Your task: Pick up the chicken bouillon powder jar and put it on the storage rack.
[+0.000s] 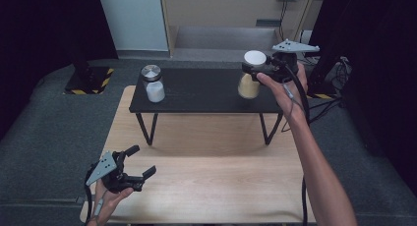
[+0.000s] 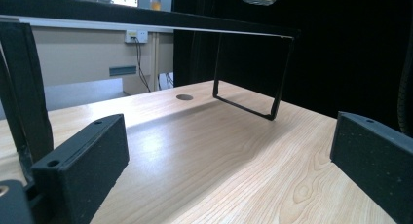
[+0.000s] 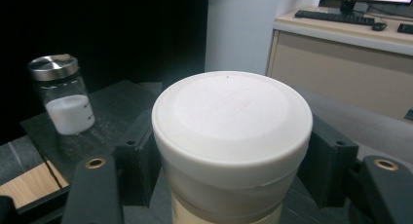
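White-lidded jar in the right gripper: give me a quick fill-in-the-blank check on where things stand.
1. The right gripper is shut on the jar with the ____ lid.
2. The metal-lidded jar stands on the black ____.
3. The left gripper has its fingers ____, with nothing between them.

Missing words: white; shelf; open
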